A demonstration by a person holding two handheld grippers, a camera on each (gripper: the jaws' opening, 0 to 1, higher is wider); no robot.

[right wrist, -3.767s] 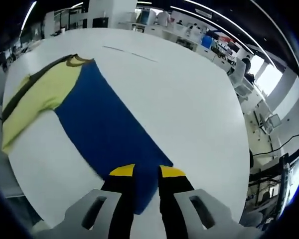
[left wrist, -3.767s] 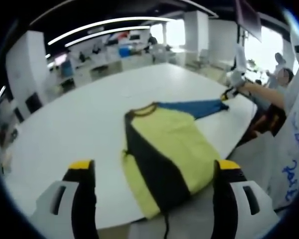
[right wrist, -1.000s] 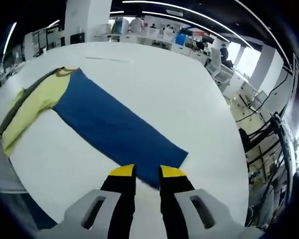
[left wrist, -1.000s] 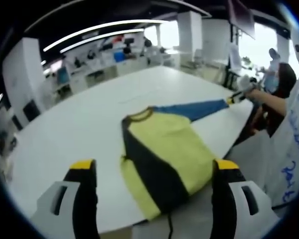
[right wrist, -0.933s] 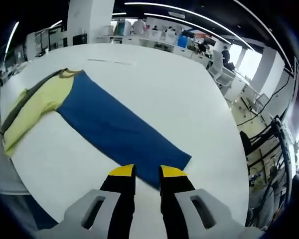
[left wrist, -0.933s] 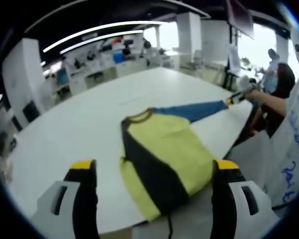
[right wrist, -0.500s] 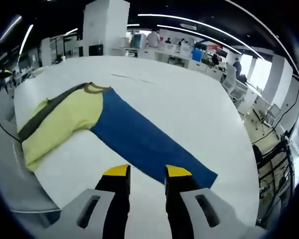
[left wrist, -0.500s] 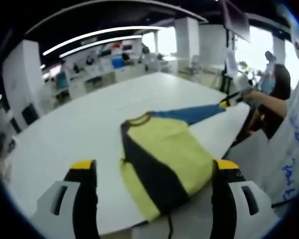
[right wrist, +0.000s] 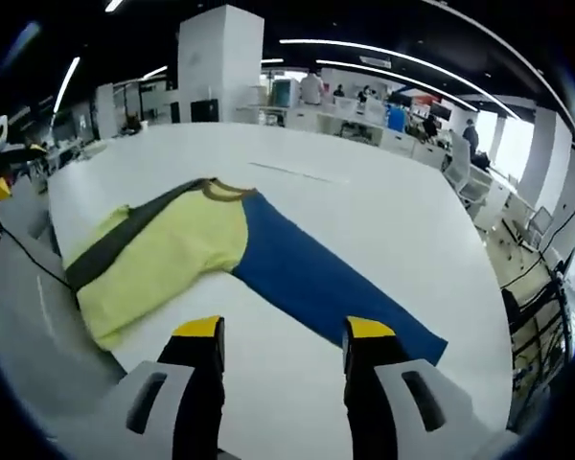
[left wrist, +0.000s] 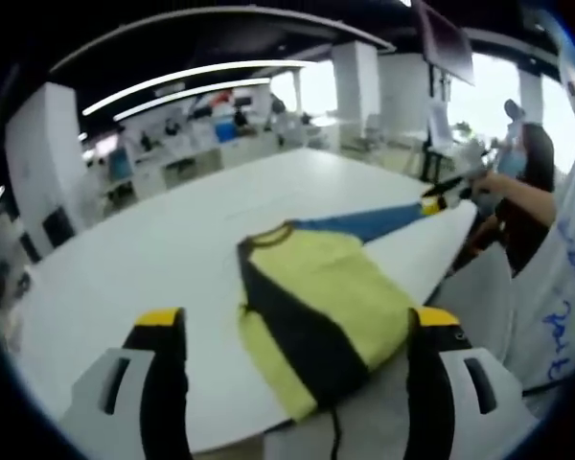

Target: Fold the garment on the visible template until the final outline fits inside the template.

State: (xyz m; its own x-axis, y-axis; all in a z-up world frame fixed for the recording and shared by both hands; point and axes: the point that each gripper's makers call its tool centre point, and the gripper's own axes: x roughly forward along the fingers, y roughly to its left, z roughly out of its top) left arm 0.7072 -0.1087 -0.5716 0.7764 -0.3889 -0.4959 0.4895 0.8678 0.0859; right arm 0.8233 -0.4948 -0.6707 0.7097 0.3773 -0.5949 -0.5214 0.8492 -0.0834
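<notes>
Since half a second back, right tool (right wrist: 283, 331) spread wider, from a narrow gap to jaws well apart, and lifted clear of the blue sleeve (right wrist: 331, 285), which earlier sat pinched at its cuff between the yellow tips. Now empty, hovering over bare white worktop (right wrist: 383, 211) with the sleeve's cuff end just beyond the right-hand jaw. Seen also in the left gripper view as a small yellow-tipped shape (left wrist: 439, 200) beside the sleeve's far end, at the end of a person's outstretched arm (left wrist: 517, 192).

Left tool (left wrist: 292, 321) unchanged: jaws spread wide, holding nothing, touching nothing, poised near the worktop's (left wrist: 125, 278) close edge with the garment framed between the two yellow tips.

Garment (right wrist: 163, 249) lying flat on the worktop: yellow body, a dark band (right wrist: 125, 240) running from the brownish collar (right wrist: 225, 188) down one side, blue sleeve stretched out straight and away from the body toward the worktop's edge. In the left gripper view, garment (left wrist: 316, 307) near the close edge, lower hem reaching about to the rim, sleeve (left wrist: 364, 222) pointing off to the right. Thin dark cable (left wrist: 333, 441) hanging below the edge.

Open office beyond: white pillar (right wrist: 216, 62), desks, ceiling light strips (left wrist: 201, 72).
</notes>
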